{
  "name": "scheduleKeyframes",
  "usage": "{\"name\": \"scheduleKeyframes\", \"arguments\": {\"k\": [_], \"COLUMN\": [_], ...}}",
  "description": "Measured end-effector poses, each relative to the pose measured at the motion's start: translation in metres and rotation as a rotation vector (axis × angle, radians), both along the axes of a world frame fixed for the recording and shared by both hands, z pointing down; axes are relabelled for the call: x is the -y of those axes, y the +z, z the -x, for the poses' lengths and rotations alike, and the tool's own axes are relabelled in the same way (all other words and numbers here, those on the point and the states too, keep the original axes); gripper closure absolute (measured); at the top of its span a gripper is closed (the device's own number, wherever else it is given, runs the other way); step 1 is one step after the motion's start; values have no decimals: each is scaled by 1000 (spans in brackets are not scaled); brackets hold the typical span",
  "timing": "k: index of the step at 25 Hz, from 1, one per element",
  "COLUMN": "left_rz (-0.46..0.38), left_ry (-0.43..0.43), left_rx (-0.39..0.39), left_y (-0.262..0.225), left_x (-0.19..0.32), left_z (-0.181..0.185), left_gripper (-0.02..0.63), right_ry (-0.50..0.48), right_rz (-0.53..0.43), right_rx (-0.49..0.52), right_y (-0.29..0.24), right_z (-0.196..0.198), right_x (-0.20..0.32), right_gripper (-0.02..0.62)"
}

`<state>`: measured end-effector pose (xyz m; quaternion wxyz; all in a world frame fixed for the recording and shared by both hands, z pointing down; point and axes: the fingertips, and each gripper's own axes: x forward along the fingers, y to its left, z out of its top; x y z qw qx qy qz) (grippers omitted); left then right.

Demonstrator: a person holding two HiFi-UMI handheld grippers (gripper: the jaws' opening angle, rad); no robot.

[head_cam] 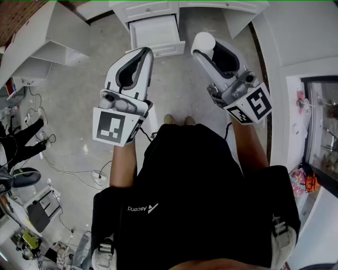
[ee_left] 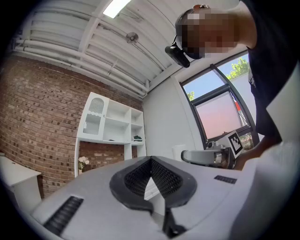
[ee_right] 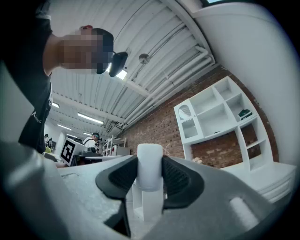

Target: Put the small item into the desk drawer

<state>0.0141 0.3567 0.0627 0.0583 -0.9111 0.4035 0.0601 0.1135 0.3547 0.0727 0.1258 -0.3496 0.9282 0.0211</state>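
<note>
The desk drawer (head_cam: 154, 31) stands pulled open at the top middle of the head view, its white inside bare. My right gripper (head_cam: 207, 48) is raised in front of the person and is shut on the small item (head_cam: 204, 40), a white rounded cylinder. In the right gripper view the small item (ee_right: 150, 165) sits upright between the dark pads (ee_right: 180, 180), and the right gripper (ee_right: 150, 177) points up towards the ceiling. My left gripper (head_cam: 141, 52) is held up beside it, level with it on the left. The left gripper (ee_left: 151, 161) is shut with nothing in it.
The white desk (head_cam: 153, 7) lies ahead, beyond the person's shoes (head_cam: 177, 120). A white shelf unit (head_cam: 50, 39) stands at the left, and cables with a power strip (head_cam: 98, 176) lie on the floor. A glass-fronted cabinet (head_cam: 322, 132) is on the right.
</note>
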Motion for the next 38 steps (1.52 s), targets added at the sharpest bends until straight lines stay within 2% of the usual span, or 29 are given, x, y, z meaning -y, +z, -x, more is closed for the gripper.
{"name": "scheduleKeyframes", "arguments": {"k": [8, 13, 18, 20, 26, 32, 38], "left_rz": [-1, 3, 6, 12, 20, 21, 31], "left_ry": [-7, -2, -2, -3, -22, -49, -75], "left_rx": [-9, -25, -36, -37, -45, -30, -13], "left_y": [2, 9, 16, 19, 28, 35, 46], "left_x": [0, 11, 15, 19, 58, 87, 148], "left_z": [8, 43, 41, 53, 99, 98, 92], "left_gripper": [607, 607, 607, 607, 607, 607, 607], "right_ry": [12, 32, 49, 54, 50, 27, 4], "right_rz": [-2, 14, 28, 34, 39, 29, 8], "right_rx": [-4, -20, -40, -45, -71, -78, -130], "right_y": [0, 7, 15, 18, 26, 33, 45], "right_z": [1, 29, 21, 30, 73, 72, 70], "right_x": [-1, 11, 13, 19, 56, 89, 150], "right_gripper": [433, 433, 433, 433, 433, 433, 433]}}
